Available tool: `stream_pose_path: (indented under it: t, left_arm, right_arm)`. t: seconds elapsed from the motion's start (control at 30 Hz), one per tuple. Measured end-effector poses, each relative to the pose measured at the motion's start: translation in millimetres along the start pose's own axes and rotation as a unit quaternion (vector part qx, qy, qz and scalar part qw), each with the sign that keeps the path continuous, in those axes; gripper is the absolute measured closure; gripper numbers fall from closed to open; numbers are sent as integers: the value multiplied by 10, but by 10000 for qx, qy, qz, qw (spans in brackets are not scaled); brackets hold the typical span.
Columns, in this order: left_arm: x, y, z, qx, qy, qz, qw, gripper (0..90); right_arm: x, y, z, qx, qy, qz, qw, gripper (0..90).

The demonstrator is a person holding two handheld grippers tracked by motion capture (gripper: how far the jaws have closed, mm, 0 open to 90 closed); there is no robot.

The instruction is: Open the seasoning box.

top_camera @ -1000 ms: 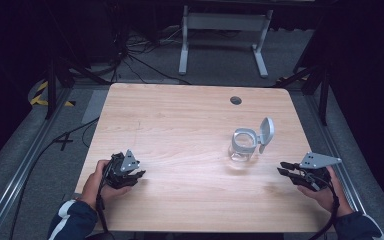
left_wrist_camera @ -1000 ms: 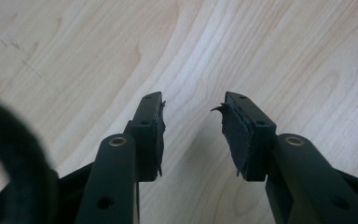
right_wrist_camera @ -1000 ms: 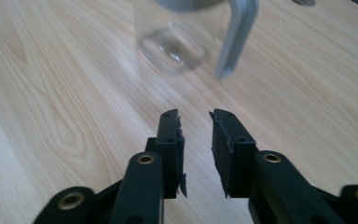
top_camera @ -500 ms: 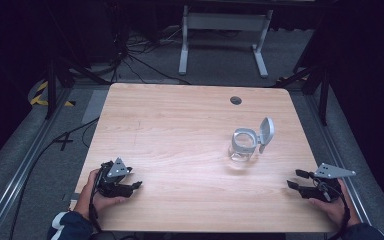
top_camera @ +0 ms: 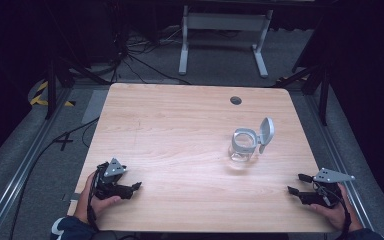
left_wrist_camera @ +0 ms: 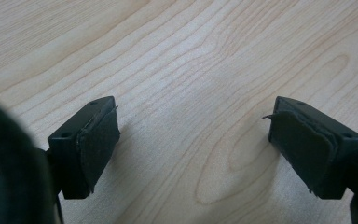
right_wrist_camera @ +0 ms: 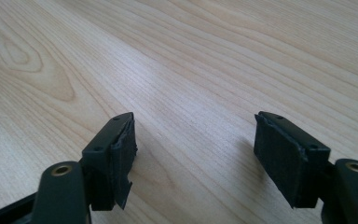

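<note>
Table (top_camera: 180, 130), jug (top_camera: 243, 146), two grippers.
Left gripper (top_camera: 136, 186) and right gripper (top_camera: 296, 183): fingers spread, empty, low over bare wood. Clear jug, lid flipped up, stands ahead of right fingers, well apart from both.

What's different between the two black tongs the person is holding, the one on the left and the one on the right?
The left tongs sit near the table's front left corner and point right; the right tongs sit at the front right corner and point left. The glass jar with its flipped-open lid stands much nearer the right tongs than the left. The grey plate lies flatter on the right tongs and tilts up on the left. Both are open, empty and low over bare wood.
</note>
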State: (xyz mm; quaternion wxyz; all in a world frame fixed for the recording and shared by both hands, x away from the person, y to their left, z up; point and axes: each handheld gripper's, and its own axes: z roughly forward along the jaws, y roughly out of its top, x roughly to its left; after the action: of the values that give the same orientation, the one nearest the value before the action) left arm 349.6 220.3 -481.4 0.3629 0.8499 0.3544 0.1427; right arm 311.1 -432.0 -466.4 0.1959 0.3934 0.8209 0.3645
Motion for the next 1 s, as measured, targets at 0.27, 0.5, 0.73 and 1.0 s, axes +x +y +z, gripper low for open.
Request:
stream_pose_path:
  t: [0.27,0.5,0.73,1.0]
  left_arm:
    - [-3,4,-7,57,15,-25,10000,156]
    - [-3,4,-5,54,9,-31,10000,154]
    - [-4,4,-4,48,10,-41,10000,153]
    - [-2,6,0,30,35,-34,10000,148]
  right_arm:
    - [5,-12,-13,9,3,28,10000,296]
    - [4,-12,-13,10,8,30,10000,295]
    - [1,-11,-12,14,38,20,10000,288]
    - [1,-11,-12,15,42,19,10000,286]
